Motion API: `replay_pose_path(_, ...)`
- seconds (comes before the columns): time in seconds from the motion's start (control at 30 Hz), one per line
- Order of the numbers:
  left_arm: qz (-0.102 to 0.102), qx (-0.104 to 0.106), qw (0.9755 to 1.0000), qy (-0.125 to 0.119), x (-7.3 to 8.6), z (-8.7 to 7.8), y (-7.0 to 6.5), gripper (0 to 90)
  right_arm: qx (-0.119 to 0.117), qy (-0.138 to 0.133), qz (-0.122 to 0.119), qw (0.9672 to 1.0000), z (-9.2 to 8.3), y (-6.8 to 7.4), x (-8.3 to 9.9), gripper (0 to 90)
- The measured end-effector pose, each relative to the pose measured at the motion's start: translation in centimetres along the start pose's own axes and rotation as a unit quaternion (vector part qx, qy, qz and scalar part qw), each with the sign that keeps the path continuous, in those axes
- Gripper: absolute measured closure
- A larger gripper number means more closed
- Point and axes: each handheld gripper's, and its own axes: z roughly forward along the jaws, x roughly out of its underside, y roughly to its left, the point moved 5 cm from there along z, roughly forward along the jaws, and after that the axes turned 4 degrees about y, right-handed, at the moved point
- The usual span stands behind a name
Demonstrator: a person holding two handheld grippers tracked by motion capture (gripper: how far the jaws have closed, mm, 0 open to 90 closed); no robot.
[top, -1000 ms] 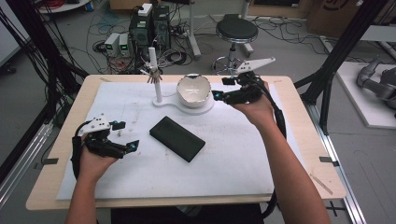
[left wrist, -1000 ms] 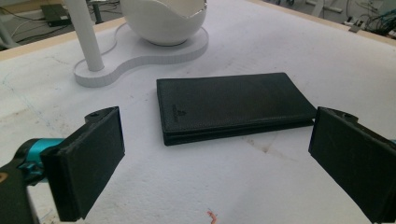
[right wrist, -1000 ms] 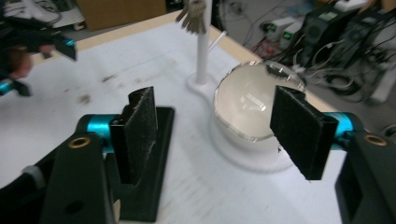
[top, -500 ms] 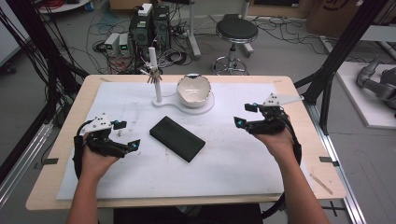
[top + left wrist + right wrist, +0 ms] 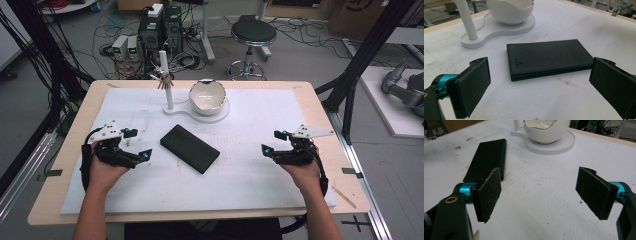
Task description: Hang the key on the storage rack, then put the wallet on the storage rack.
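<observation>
My left gripper point(image 5: 139, 144) sits over the left part of the white mat point(image 5: 250, 180), jaws spread wide, nothing between them. In the left gripper view the black wallet point(image 5: 549, 58) lies flat just ahead of those jaws, closed, w/ a small embossed mark near one corner, too small to read. From the high view the wallet point(image 5: 189, 148) is about mid-mat, angled, near my left gripper and well apart from my right.

Behind it, toward the far edge: a white stand point(image 5: 197, 111) w/ an upright post point(image 5: 166, 82) carrying a bunch of keys point(image 5: 162, 79), and a white bowl point(image 5: 207, 95) w/ a jagged eggshell-like rim on the stand's round end.

My right gripper point(image 5: 273, 142) is over the right part of the mat, jaws also wide apart & empty; in the right gripper view the mat between them is bare, w/ wallet point(image 5: 487, 158) and bowl point(image 5: 546, 130) farther ahead.
</observation>
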Motion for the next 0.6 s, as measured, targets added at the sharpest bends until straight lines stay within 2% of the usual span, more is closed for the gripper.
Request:
replay_pose_path(0.1, 0.002, 0.002, 1.0, -0.006, -0.33, 0.17, -0.02, 3.5, 0.001, -0.002, 0.001, 1.0, -0.24, 0.02, 0.36, 20.3)
replay_pose_path(0.33, 0.009, 0.0, 1.0, 0.002, -0.47, 0.25, -0.31, 3.5, -0.002, -0.006, 0.021, 0.9998, -0.75, -0.55, 0.95, 19.5)
replay_pose_path(0.43, 0.008, 0.0, 1.0, -0.001, -0.51, 0.05, -0.34, 3.5, -0.018, 0.001, 0.019, 0.9997, -0.59, -0.17, 0.67, 19.5)
replay_pose_path(0.6, 0.006, 0.001, 1.0, 0.004, -0.28, 0.17, -0.19, 3.5, -0.029, 0.01, 0.018, 0.9994, 0.13, 0.03, 0.05, 19.5)
